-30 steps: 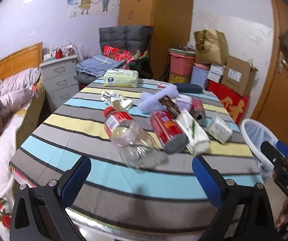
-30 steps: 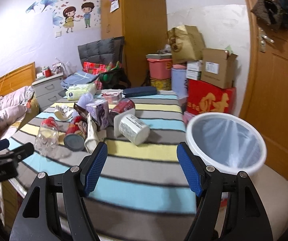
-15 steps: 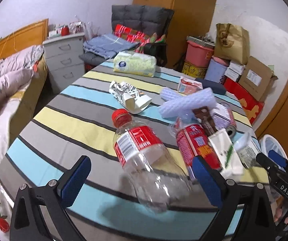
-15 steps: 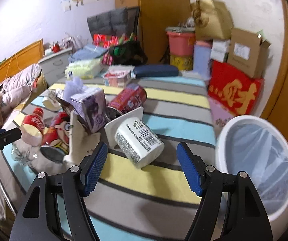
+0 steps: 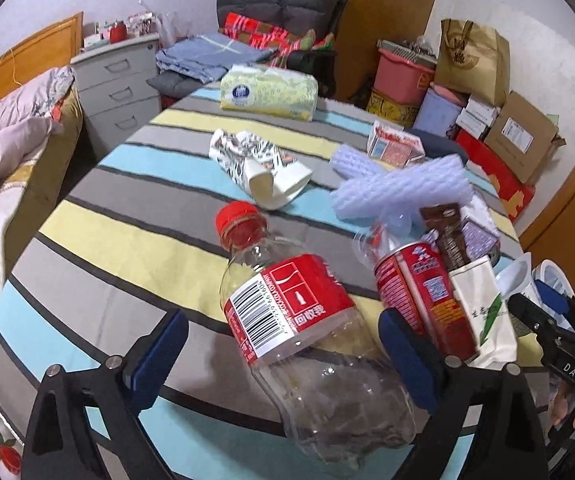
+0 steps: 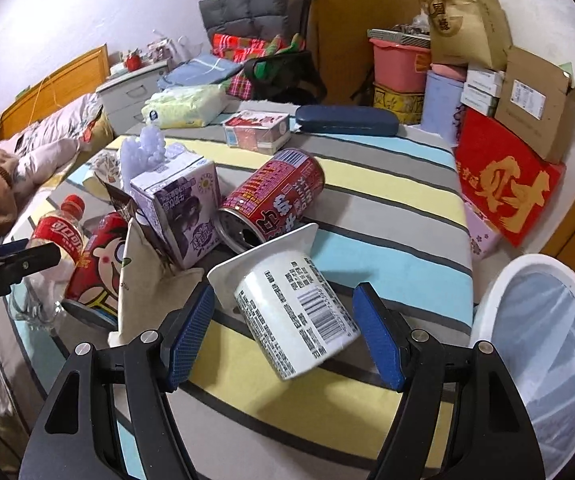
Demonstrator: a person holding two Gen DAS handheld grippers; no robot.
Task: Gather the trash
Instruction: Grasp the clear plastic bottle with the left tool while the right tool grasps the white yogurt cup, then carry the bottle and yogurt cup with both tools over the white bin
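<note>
A clear plastic bottle [image 5: 287, 312] with a red cap and label lies on the striped table [image 5: 127, 248], between the wide-apart fingers of my left gripper [image 5: 283, 360]. Its jaws are closing, and the pads stand clear of the bottle. In the right wrist view a white cup [image 6: 295, 312] lies on its side between the fingers of my right gripper [image 6: 285, 334], which is open and not touching it. The white bin [image 6: 527, 280] with a clear liner stands at the table's right edge.
A trash pile sits mid-table: two red cans [image 6: 275, 200] [image 5: 415, 292], a purple carton [image 6: 179, 208], a beige pack [image 6: 143, 284], purple foam netting [image 5: 403, 188] and a crushed paper cup [image 5: 263, 172]. Farther back lie a tissue pack [image 5: 267, 92] and a dark blue case [image 6: 347, 120].
Both grippers have moved forward and down over the table. The bottle now lies between the left fingers and the white cup between the right fingers.
</note>
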